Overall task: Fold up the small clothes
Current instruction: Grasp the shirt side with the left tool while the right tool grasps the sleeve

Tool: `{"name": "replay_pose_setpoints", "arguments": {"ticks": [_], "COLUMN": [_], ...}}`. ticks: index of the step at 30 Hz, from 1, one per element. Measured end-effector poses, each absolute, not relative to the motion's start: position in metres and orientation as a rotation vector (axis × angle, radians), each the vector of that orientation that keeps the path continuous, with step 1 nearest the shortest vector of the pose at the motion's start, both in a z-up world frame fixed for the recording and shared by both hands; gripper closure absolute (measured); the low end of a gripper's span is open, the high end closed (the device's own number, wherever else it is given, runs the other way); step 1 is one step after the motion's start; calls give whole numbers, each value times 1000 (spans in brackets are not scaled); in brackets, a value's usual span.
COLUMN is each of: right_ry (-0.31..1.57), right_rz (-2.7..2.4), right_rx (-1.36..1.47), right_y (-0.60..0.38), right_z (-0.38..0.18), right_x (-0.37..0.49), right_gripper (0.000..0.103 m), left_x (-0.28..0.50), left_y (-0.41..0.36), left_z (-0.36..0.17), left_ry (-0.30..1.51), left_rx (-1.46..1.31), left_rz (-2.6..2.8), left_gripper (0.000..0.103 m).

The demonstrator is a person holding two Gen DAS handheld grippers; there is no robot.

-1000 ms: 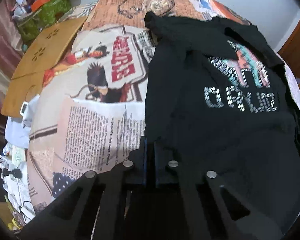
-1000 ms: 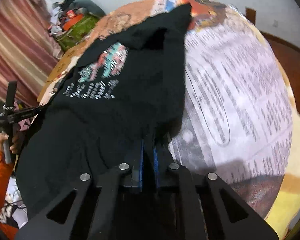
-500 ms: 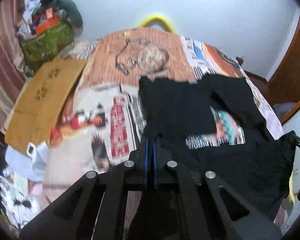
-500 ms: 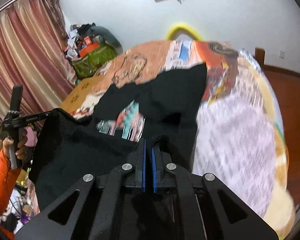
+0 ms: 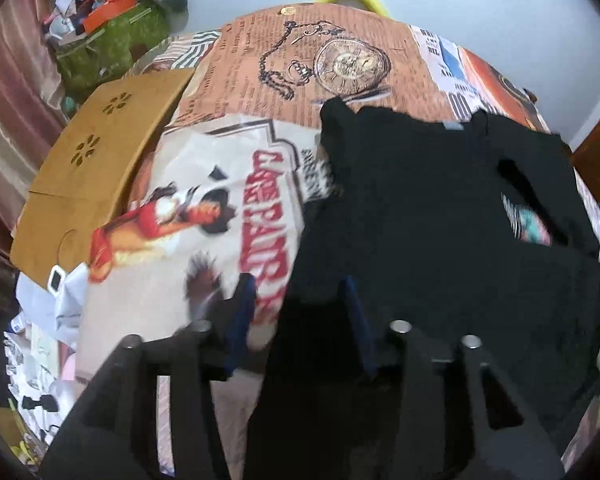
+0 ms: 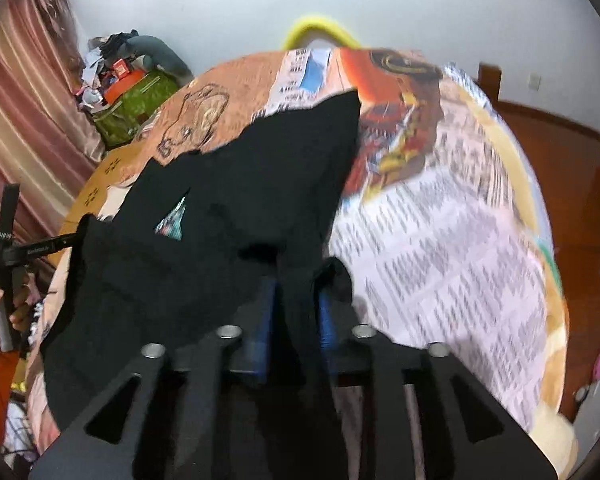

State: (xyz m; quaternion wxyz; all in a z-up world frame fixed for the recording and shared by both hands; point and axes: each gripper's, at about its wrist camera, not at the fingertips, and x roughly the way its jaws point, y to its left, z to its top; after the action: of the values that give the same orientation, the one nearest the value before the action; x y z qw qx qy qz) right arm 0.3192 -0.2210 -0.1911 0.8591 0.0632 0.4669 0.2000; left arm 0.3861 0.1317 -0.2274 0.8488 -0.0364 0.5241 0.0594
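Observation:
A black T-shirt (image 5: pixel 420 208) lies on a bed sheet printed like newspaper (image 5: pixel 204 200). Its lower half is folded up over the chest, so only a sliver of the colourful print (image 6: pixel 174 220) shows. My left gripper (image 5: pixel 300 316) hangs over the shirt's left edge. Its jaws are opening, and a fold of black cloth stands loose between the blue pads (image 5: pixel 242 312). My right gripper (image 6: pixel 296 316) is at the shirt's (image 6: pixel 260 184) right edge. Its jaws are opening too, with a ridge of cloth between the pads (image 6: pixel 326 312).
A brown board with flower cut-outs (image 5: pixel 100 168) lies left of the sheet. Behind it sits a green bag piled with clutter (image 5: pixel 108 48). A hand in an orange sleeve (image 6: pixel 4 308) holds the other tool at far left. Wooden floor (image 6: pixel 560 152) lies to the right.
Both grippers carried the shirt's lower hem up and forward toward the collar, folding it over the print. Their jaws, shut on the cloth before, now stand apart.

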Motion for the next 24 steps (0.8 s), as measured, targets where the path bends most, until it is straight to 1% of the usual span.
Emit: {"name": "replay_pose_setpoints", "arguments": {"ticks": [1, 2, 3, 7, 13, 18, 21, 23, 24], "right_ry": [978, 979, 981, 998, 1063, 1112, 1117, 1110, 1110], "right_rz": [422, 419, 411, 406, 356, 334, 336, 332, 333], "right_rx": [135, 131, 124, 115, 121, 156, 164, 153, 151], "right_y": [-226, -228, -231, -243, -256, -264, -263, -261, -260], "right_z": [-190, -188, -187, -187, -206, -223, -226, -226, -226], "right_x": [314, 308, 301, 272, 238, 215, 208, 207, 206], "right_gripper": [69, 63, 61, 60, 60, 60, 60, 60, 59], "left_x": [373, 363, 350, 309, 251, 228, 220, 217, 216], "left_y": [134, 137, 142, 157, 165, 159, 155, 152, 150], "left_z": [-226, -226, -225, -228, -243, -258, -262, -260, -259], "left_ry": [1106, 1106, 1107, 1140, 1192, 1234, 1207, 1196, 1192], "left_rx": [-70, -71, -77, -135, -204, -254, -270, -273, -279], "left_rz": [120, 114, 109, 111, 98, 81, 108, 106, 97], "left_gripper": [44, 43, 41, 40, 40, 40, 40, 47, 56]}}
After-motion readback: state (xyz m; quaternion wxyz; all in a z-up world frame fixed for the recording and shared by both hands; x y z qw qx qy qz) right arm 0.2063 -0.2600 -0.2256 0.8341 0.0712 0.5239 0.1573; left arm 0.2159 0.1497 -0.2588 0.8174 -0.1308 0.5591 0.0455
